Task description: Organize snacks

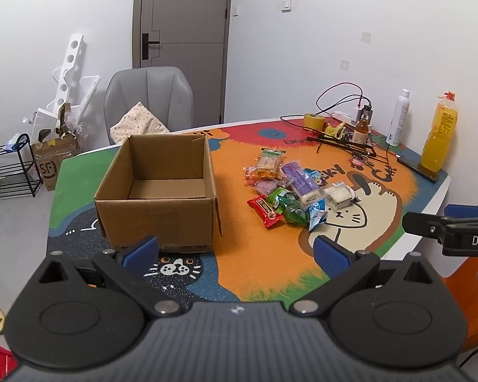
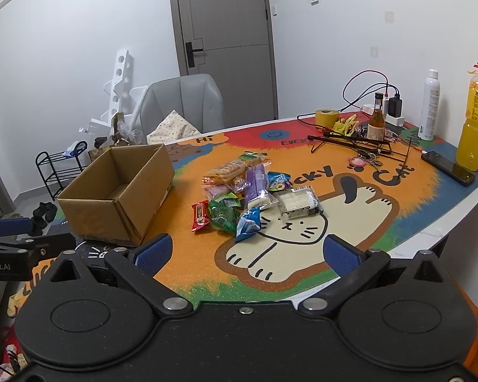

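Left wrist view: my left tool (image 1: pixel 235 251) is spread wide, empty. The open cardboard box (image 1: pixel 157 191) sits centre-left on the desk (image 1: pixel 255 254), the snack pile (image 1: pixel 298 191) right of it.

Right wrist view: my right tool (image 2: pixel 247 253) gapes empty too; purple packet (image 2: pixel 256 184) lies lengthwise away from me, ahead at centre frame.

Juice bottle (image 2: pixel 471 121), spray can (image 2: pixel 430 105), tape roll (image 2: pixel 326 117), phone (image 2: pixel 447 167), chair (image 2: pixel 183 105).

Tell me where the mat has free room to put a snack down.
Bare: the strip between cardboard box and snack pile, and the near cat drawing below the pile. Crowded: the far right corner around the yellow tape roll and cables.
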Demonstrator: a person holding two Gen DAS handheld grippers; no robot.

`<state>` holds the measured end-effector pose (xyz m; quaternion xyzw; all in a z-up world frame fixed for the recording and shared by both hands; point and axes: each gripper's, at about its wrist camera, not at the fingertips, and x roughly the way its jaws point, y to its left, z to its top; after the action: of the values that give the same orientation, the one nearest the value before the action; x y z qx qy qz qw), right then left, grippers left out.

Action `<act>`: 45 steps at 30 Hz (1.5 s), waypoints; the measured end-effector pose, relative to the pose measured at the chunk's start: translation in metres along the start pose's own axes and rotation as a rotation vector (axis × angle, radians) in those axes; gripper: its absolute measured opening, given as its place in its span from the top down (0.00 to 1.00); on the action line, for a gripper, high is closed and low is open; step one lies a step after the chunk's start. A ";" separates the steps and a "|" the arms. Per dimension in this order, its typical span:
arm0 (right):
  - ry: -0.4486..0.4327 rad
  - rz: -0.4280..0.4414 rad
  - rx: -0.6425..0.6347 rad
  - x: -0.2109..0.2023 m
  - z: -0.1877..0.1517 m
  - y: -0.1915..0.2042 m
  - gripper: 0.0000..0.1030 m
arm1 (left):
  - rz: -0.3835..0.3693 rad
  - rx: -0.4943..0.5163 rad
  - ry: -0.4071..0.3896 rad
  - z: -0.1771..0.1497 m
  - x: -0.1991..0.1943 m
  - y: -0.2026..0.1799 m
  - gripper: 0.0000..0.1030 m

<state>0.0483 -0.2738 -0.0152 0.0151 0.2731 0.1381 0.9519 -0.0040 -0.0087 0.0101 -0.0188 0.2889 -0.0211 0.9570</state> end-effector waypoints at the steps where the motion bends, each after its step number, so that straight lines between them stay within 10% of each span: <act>1: 0.000 0.001 0.000 0.000 0.000 0.000 0.00 | 0.000 0.001 0.001 0.000 0.000 0.000 0.00; 45: 0.002 -0.009 0.001 0.002 -0.001 -0.001 0.00 | -0.006 -0.001 0.004 -0.003 0.003 0.002 0.00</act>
<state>0.0493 -0.2740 -0.0169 0.0141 0.2742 0.1338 0.9522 -0.0033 -0.0071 0.0060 -0.0201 0.2906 -0.0238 0.9563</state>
